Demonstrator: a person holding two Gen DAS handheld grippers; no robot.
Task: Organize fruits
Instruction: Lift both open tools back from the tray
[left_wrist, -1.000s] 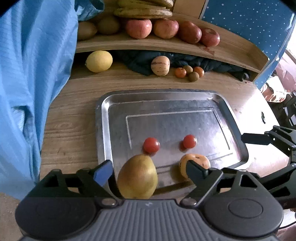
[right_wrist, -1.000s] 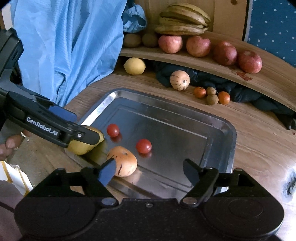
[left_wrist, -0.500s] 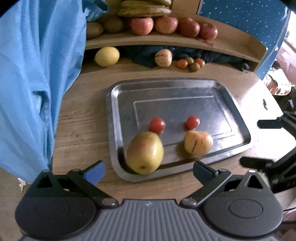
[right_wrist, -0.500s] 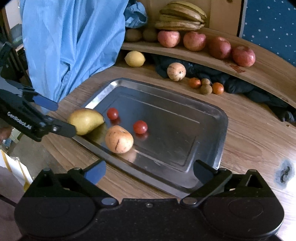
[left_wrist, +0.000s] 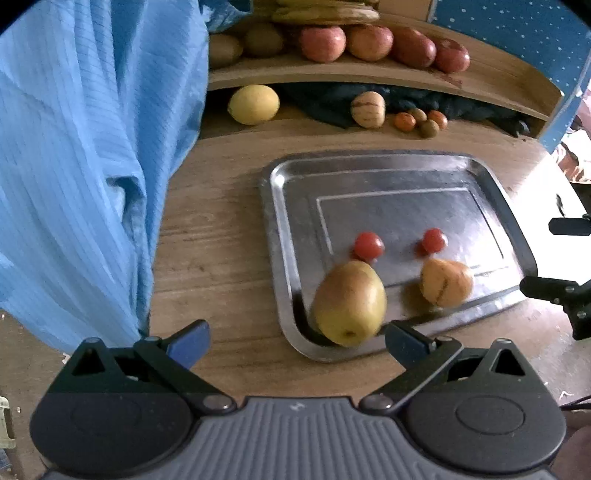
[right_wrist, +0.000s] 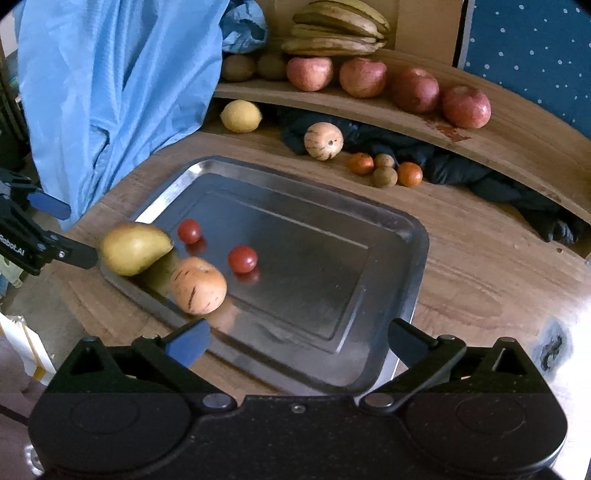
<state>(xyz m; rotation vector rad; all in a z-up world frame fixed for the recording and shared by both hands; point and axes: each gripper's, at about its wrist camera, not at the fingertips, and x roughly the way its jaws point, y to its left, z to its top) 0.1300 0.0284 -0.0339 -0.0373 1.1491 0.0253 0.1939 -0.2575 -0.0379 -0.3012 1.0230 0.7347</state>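
A: Steel tray ahead of the left gripper: what's inside?

B: A pear just beyond its spread, empty jaws, a striped melon, two tomatoes.

A: Changes?

B: The left gripper has released the pear and backed off. Right gripper gapes empty too.

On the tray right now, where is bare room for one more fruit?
The tray's far half is bare, behind both tomatoes. The near left corner is crowded: pear, striped melon, tomatoes.

Yellow-green pear, striped melon, two tomatoes — on steel tray
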